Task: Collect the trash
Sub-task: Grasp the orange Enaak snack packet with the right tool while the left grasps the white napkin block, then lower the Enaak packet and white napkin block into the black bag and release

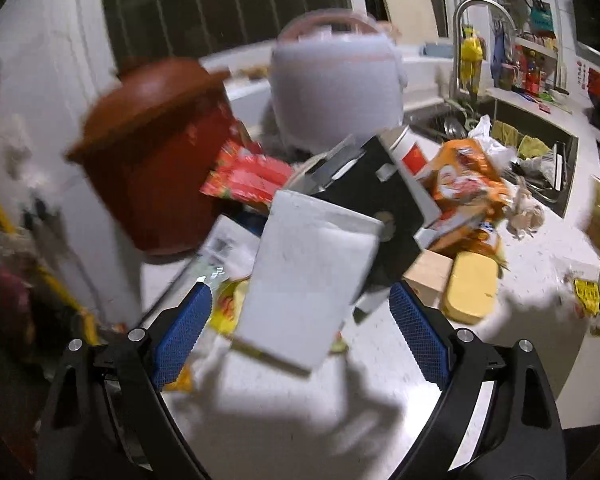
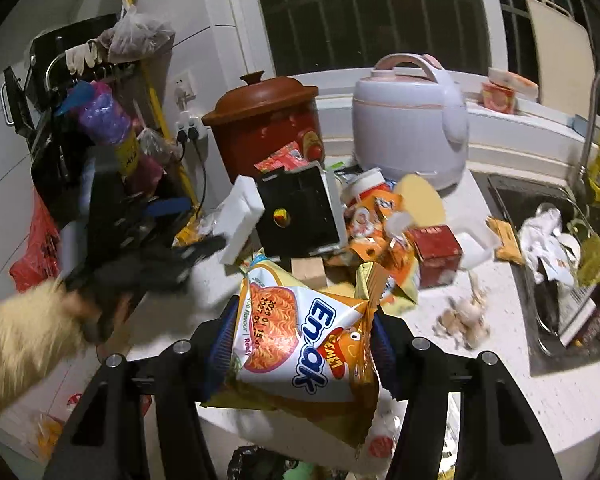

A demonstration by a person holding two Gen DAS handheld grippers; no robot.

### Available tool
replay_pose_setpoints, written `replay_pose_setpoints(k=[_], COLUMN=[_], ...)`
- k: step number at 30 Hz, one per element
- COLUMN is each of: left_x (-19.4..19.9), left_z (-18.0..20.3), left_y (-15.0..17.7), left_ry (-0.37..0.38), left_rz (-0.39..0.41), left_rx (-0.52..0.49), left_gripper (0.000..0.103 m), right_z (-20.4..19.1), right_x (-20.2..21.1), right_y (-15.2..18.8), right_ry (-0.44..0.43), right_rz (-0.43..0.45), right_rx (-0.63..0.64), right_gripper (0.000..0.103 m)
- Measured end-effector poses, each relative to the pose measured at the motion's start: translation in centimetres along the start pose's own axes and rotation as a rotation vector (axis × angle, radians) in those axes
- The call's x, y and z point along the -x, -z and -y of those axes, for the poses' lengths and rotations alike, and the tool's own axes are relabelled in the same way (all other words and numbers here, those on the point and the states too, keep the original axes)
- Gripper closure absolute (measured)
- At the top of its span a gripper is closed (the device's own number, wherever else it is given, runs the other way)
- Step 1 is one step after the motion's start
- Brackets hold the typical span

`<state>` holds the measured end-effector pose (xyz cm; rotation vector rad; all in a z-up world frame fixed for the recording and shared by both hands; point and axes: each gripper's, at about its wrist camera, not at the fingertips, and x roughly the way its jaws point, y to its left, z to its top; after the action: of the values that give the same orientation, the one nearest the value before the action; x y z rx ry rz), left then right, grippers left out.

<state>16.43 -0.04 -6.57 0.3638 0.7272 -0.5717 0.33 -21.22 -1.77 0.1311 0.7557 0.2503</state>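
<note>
Nearest to us in the right wrist view, our right gripper is clamped on a noodle packet, an orange and white wrapper printed "Enak", pinched between the blue pads and held above the white counter.

In the left wrist view, our left gripper stands with its jaws spread wide. A white block sits in the gap between the pads; we cannot tell whether either pad touches it, since the picture is blurred. From the right wrist view we see that same gripper at the left, reaching toward the block.

Just behind the block lies a black box with a white edge, tilted. To its right we see a crumpled orange wrapper, a yellow sponge and a small wooden block beside it. A red box and some pale scraps lie further right on the counter.

Beyond the heap stand a red-brown pot with its lid on and a pale rice cooker. Red sachets lie at the foot of the pot. At the far right is a sink holding crumpled paper and dishes, with a tap over it. A barred window fills the back wall.
</note>
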Motion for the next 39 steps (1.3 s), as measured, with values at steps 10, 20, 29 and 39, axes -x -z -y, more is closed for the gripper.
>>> replay_pose_setpoints(k=[10, 20, 29, 39], left_x=[-1.9, 11.5, 15.0, 0.6], left_z=[-1.4, 1.0, 8.9, 17.2], left_y=[-0.1, 3.9, 17.1, 32.4], left_ry=[0.087, 0.127, 0.315, 0.259], left_rz=[-0.057, 0.111, -0.212, -0.567], left_rx=[0.064, 0.082, 0.234, 0.495], left_gripper=[0.045, 0.045, 0.045, 0.044], right_z=[0.5, -0.7, -4.0, -3.0], right_x=[0.5, 2.0, 1.3, -9.0], right_y=[1.2, 0.6, 7.2, 23.2], right_ry=[-0.009, -0.108, -0.197, -0.164], right_rz=[-0.011, -0.013, -0.224, -0.577], right_rx=[-0.026, 0.048, 0.182, 0.256], right_gripper=[0.045, 0.045, 0.045, 0.045])
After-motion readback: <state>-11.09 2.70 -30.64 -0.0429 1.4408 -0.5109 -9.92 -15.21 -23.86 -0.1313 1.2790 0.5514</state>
